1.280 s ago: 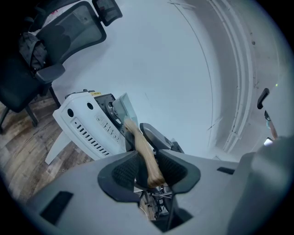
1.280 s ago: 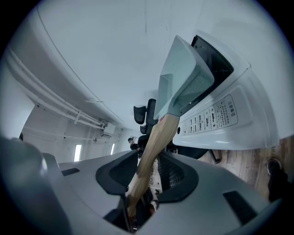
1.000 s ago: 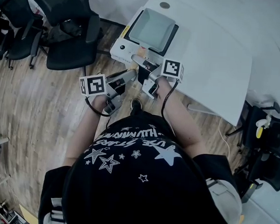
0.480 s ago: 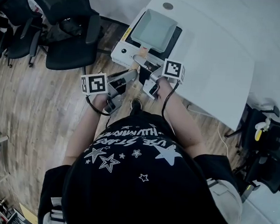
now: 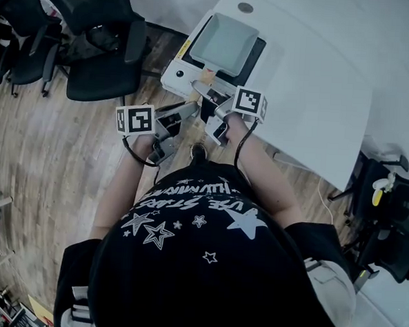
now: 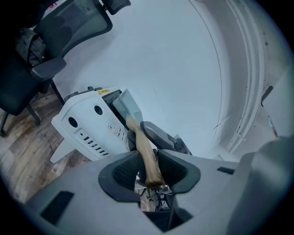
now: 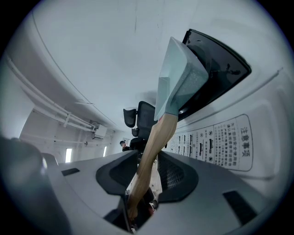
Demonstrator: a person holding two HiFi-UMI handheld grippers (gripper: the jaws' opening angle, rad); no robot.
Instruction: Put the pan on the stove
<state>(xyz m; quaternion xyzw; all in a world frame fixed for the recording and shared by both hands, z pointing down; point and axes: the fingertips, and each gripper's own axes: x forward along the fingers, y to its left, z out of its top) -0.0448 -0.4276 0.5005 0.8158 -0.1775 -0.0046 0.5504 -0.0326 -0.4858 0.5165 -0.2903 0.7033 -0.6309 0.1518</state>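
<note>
**Pan (image 5: 226, 42) over the cooktop, two grippers on its handle**

Seen from the head view, a person in a black shirt printed with white stars stood at the near corner of a white desk (image 5: 319, 90), a handheld gripper in each hand. A white stove (image 5: 177, 73) with a black glass top sat on that corner, its control side towards the person. The square, pale grey-green pan lay over the black top, its wooden handle (image 5: 208, 75) reaching out past the stove's front edge towards the person.

Both tools were on that handle. The left gripper (image 6: 148, 167) was clamped on the handle's free end, the dark ribbed pads pressing it from either side. The right gripper (image 7: 148, 176) was closed on the same handle too, with the wood running up between its pads to the pan's body. The two grippers met at the handle just off the desk's corner, the right one's jaw crossing close in front of the left's.

Whether the pan's base rested flat on the glass could not be told from these views. Black office chairs (image 5: 105, 43) stood on the wooden floor (image 5: 46, 156) beyond the desk's left edge.
</note>
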